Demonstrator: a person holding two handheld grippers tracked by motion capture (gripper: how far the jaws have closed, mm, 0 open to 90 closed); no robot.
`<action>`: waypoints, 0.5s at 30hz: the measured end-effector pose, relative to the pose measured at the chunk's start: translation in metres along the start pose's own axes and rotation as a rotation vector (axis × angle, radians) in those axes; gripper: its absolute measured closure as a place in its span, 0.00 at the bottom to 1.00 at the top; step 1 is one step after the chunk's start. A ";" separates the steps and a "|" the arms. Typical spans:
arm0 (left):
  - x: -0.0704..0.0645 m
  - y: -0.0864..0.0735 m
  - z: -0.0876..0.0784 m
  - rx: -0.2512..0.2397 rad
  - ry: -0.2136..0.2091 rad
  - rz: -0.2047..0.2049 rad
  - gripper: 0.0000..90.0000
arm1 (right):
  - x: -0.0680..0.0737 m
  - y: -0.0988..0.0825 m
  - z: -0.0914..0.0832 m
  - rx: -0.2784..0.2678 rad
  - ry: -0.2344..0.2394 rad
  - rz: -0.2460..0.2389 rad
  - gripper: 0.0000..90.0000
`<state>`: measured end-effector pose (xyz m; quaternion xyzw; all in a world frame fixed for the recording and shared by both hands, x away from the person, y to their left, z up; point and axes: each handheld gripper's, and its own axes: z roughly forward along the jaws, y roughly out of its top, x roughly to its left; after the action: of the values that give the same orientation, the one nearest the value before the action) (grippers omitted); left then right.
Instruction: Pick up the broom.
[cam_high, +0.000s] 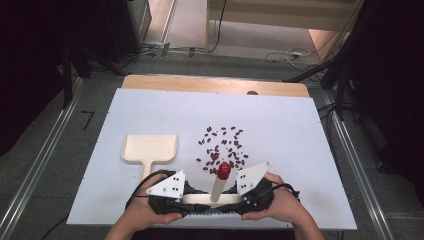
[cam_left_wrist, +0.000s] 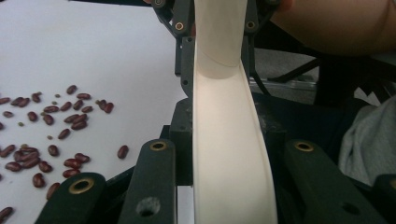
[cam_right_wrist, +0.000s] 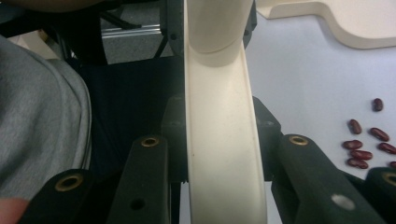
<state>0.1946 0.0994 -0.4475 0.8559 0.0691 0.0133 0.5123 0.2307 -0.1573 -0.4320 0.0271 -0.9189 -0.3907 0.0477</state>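
White sheeting covers the desk (cam_high: 300, 150), which stands on a grey floor with cables and dark stands around it. A cream dustpan (cam_high: 149, 149) lies flat on the left half of the sheet, its handle pointing toward the person. Right of it, near the middle, red beans (cam_high: 222, 145) lie scattered in a loose patch; in the left gripper view they spread across the white sheet at the left (cam_left_wrist: 51, 135), and in the right gripper view a few sit at the right edge (cam_right_wrist: 366, 140).

At the near edge of the desk the person's two hands face each other. Between them a cream brush (cam_high: 212, 199) lies level, its long head spanning from one gripper to the other, and its round handle rises forward toward the beans, ending in a red tip just beside the nearest ones.

The left gripper (cam_left_wrist: 229, 186) is closed narrowly on one end of the brush head (cam_left_wrist: 229, 154), its dark fingers (cam_left_wrist: 154, 186) against the sides. The right gripper (cam_right_wrist: 224, 186) has its fingers (cam_right_wrist: 144, 182) drawn in against the other end of the same head (cam_right_wrist: 222, 140). A grey sleeve (cam_right_wrist: 42, 121) fills the left of the right gripper view.
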 end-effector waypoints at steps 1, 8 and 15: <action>0.001 -0.001 0.000 -0.001 -0.006 -0.002 0.75 | 0.001 0.000 0.001 0.002 0.002 0.006 0.73; 0.011 -0.008 -0.008 -0.060 0.078 -0.057 0.54 | -0.003 0.001 0.007 -0.009 -0.019 0.048 0.73; 0.019 -0.017 -0.031 -0.170 0.234 -0.137 0.22 | -0.008 -0.001 0.001 -0.040 -0.093 0.120 0.73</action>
<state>0.2085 0.1367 -0.4485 0.7953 0.1853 0.0836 0.5712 0.2384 -0.1567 -0.4344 -0.0469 -0.9122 -0.4061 0.0287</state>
